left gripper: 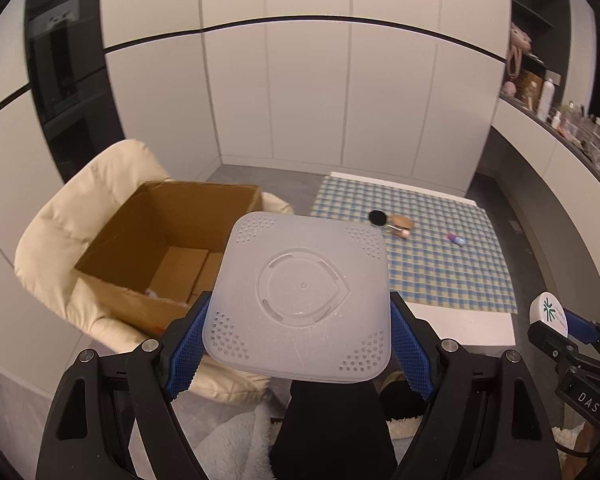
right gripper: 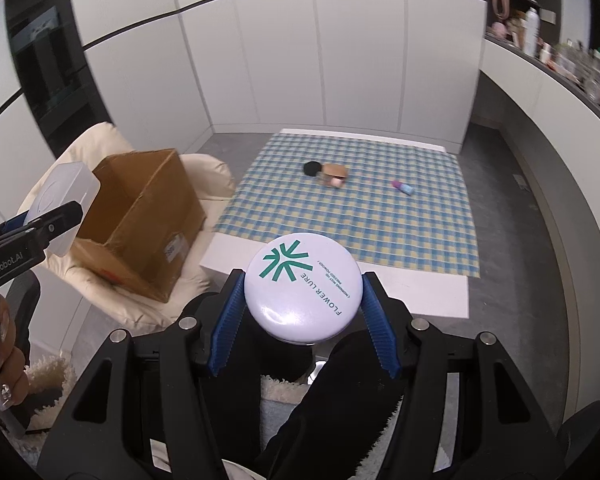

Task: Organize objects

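Left claw (left gripper: 298, 332) clamping translucent lid (left gripper: 300, 300), right claw (right gripper: 302, 306) clamping compact (right gripper: 302, 286)

Low white platform (right gripper: 340, 280), centre of the right wrist view, covered by a blue-and-yellow checked cloth (right gripper: 364, 220). On the cloth, upper centre: a black round puff (right gripper: 313, 168), a tan compact (right gripper: 335, 170) and a small clear bottle (right gripper: 332, 180), clustered; right of them, well apart, a small pink-and-blue tube (right gripper: 403, 187).

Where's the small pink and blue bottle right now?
The small pink and blue bottle lies on the blue-and-yellow checked cloth, right of the black-capped clutter, apart from it.
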